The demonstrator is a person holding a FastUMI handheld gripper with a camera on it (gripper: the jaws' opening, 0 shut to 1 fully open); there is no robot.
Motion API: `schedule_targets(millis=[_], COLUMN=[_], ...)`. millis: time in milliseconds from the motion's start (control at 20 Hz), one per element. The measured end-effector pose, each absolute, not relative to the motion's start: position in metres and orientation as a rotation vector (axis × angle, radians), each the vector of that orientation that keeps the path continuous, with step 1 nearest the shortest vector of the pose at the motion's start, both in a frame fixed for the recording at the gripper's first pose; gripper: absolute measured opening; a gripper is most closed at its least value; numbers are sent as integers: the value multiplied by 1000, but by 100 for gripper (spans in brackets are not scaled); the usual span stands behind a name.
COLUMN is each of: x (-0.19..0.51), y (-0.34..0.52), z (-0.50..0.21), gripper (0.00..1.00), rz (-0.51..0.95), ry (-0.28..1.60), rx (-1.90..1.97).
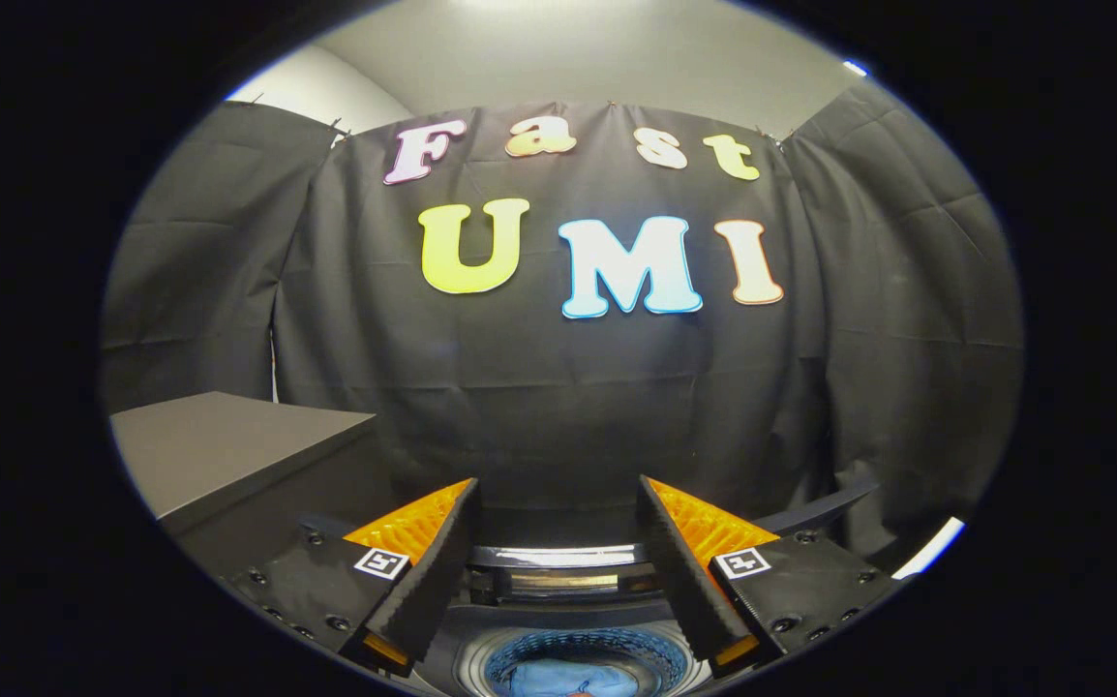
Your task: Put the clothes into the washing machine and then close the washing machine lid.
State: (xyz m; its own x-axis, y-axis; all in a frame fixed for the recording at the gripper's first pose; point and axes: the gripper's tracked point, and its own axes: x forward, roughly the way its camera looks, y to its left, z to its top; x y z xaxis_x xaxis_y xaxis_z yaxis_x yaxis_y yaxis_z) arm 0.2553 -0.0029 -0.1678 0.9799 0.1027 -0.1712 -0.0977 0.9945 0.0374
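The tongs (558, 503) hang spread apart, gripping nothing, above the round open drum of the washing machine (481, 668). Blue crumpled clothes (568, 680) lie inside the drum, below the fingers

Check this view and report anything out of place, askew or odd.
Nothing stands out. The gripper hangs with jaws open and empty above the washing machine drum, where blue clothes already lie. The lid stands raised behind the drum, not yet closed.

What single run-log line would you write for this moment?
hand-held gripper: open, empty | washing machine drum: below fingers, lid open | blue clothes: in drum | grey cabinet: left of fingers | next, probably: close lid
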Motion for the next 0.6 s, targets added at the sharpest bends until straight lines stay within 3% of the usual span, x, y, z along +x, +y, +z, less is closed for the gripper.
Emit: schedule_targets(millis=[600], x=[183], y=[-19], z=[-241], gripper=[99], rz=[119], ry=[289], rx=[0])
